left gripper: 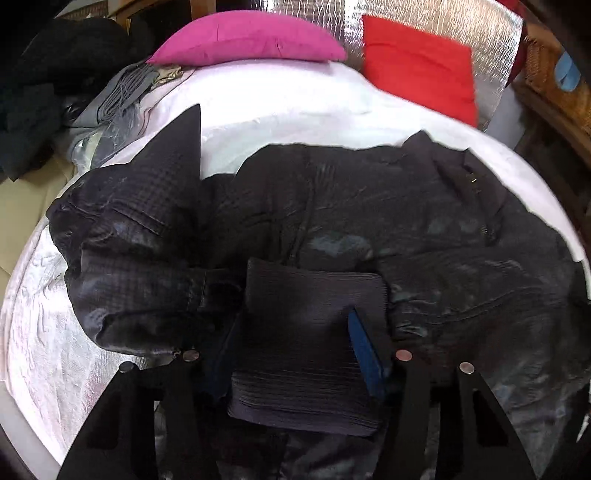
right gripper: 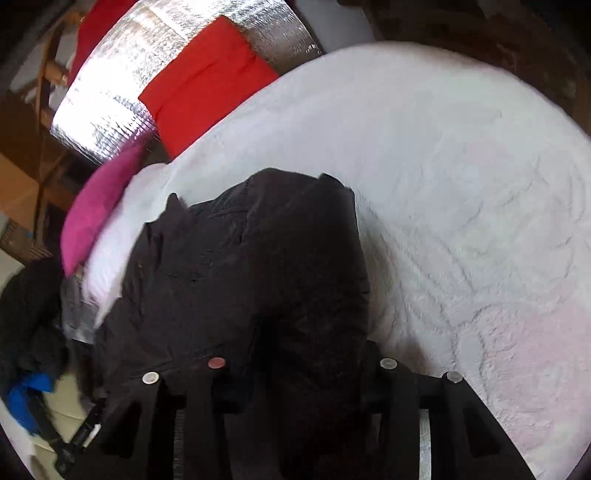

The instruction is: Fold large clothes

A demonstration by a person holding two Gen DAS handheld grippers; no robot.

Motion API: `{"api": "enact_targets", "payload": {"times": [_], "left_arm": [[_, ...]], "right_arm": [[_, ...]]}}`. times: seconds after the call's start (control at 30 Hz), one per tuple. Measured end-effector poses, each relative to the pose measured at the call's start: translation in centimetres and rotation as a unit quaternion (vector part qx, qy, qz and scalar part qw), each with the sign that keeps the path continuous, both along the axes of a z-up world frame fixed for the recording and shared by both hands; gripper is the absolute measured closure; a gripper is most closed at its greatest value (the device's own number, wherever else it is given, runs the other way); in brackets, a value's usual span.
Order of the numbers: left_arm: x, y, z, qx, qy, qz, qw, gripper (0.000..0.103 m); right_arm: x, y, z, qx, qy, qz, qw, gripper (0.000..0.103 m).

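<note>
A large black jacket (left gripper: 406,221) lies spread across a white bedcover (left gripper: 295,118). Its sleeve (left gripper: 140,258) bends over at the left and ends in a ribbed cuff (left gripper: 306,332). That cuff fills the gap of my left gripper (left gripper: 295,343), and the blue pad (left gripper: 365,350) presses on its right edge. In the right wrist view the jacket (right gripper: 240,258) hangs as a dark bunched mass. My right gripper (right gripper: 306,369) is shut on a fold of it, the fingertips buried in the cloth. White bedcover (right gripper: 461,184) lies to its right.
A pink cushion (left gripper: 247,40) and a red cushion (left gripper: 417,62) lean against a silver foil panel (left gripper: 424,22) at the head of the bed. Dark clothes (left gripper: 55,74) and a grey cloth (left gripper: 122,92) are piled at the far left. A wicker basket (left gripper: 546,74) stands at the right.
</note>
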State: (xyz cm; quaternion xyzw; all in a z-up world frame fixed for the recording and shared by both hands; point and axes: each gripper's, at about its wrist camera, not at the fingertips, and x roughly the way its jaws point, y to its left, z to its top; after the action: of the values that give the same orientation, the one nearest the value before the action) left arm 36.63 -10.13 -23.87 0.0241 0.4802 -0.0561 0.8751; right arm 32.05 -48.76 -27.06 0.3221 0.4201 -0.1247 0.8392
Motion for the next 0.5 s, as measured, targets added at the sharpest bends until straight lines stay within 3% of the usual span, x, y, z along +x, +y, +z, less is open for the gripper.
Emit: {"api": "enact_targets", "payload": {"times": [0.03,0.17,0.3,0.4,0.47,0.5], "left_arm": [[0.0,-0.1,0.0,0.003,-0.001,0.0,1.0,0.044],[0.0,-1.0,-0.2,0.03,-0.003,0.0,0.9996,0.044],[-0.3,-1.4,0.1,0.045,-0.006,-0.007,0.999,0.043],[-1.0,-0.9,1.2,0.027,-0.008,-0.01,0.9996,0.04],[-1.7,-0.1,2.7,-0.003,-0.026,-0.014,0.9996,0.031],[-1.9,0.7,3.7,-0.021,-0.042,-0.013,0.9988,0.026]], "right_arm": [[0.0,0.1,0.8,-0.023,-0.006,-0.003,1.0,0.075],[-0.7,1.2,3.6,-0.072,-0.05,-0.011,0.996,0.078],[0.8,1.3,0.6,-0.063,0.015,-0.002,0.998,0.074],[0.8,1.2,2.0,-0.048,0.004,-0.017,0.999,0.074],[0.5,1.4,3.8,-0.047,-0.016,-0.028,0.998,0.061],[-0.1,1.6,4.9,-0.055,-0.031,-0.039,0.997,0.031]]}}
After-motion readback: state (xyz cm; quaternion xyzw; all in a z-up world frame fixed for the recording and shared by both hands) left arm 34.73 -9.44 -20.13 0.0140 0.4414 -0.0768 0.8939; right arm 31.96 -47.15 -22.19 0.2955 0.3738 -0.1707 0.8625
